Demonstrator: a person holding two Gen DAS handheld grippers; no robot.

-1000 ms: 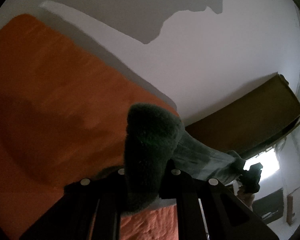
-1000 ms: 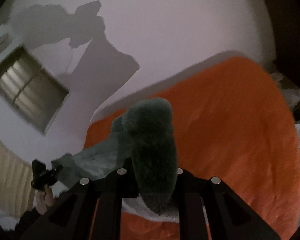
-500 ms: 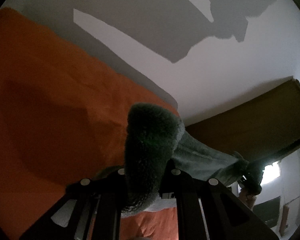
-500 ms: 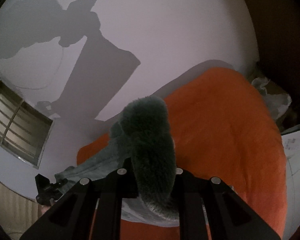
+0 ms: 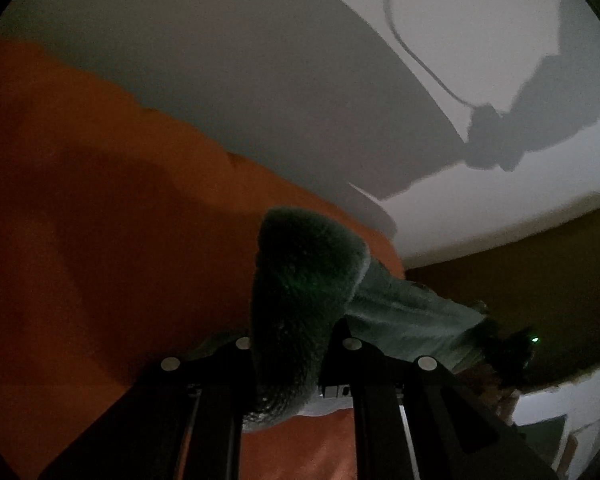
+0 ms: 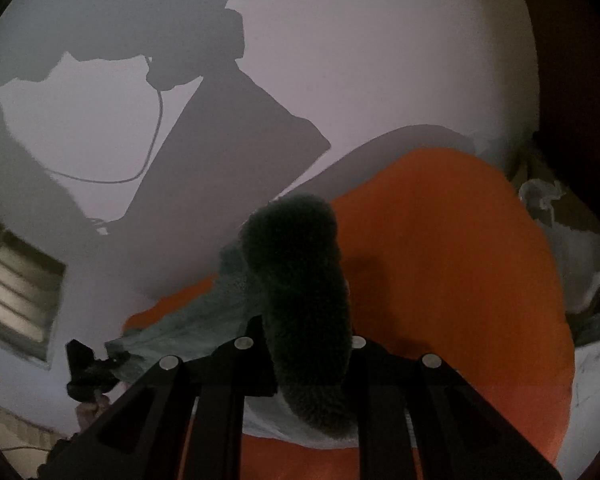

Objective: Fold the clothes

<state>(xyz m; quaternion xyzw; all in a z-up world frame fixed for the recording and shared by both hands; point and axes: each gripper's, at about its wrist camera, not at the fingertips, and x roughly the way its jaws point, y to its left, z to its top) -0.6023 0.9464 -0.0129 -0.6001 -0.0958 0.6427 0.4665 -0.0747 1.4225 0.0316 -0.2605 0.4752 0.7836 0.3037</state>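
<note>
A fuzzy dark green garment (image 5: 300, 300) is stretched in the air between my two grippers, above an orange bed cover (image 5: 100, 280). My left gripper (image 5: 292, 344) is shut on one bunched end of it. From there the cloth (image 5: 412, 312) runs right to the other gripper (image 5: 512, 352). In the right wrist view my right gripper (image 6: 304, 344) is shut on the other bunched end (image 6: 300, 280). The cloth (image 6: 188, 320) spans left to the left gripper (image 6: 88, 368), with part of a hand below it. The orange cover (image 6: 460, 280) lies beneath.
A white wall (image 5: 460, 60) rises close behind the bed, with large shadows of the grippers and garment on it. A brown wooden panel (image 5: 540, 288) stands at the right. A window (image 6: 16, 292) is at the left and crumpled pale material (image 6: 572, 248) lies beside the bed.
Both grippers have carried the stretched garment forward toward the wall and lower over the bed. The shadows on the wall have grown. Both grips are unchanged.
</note>
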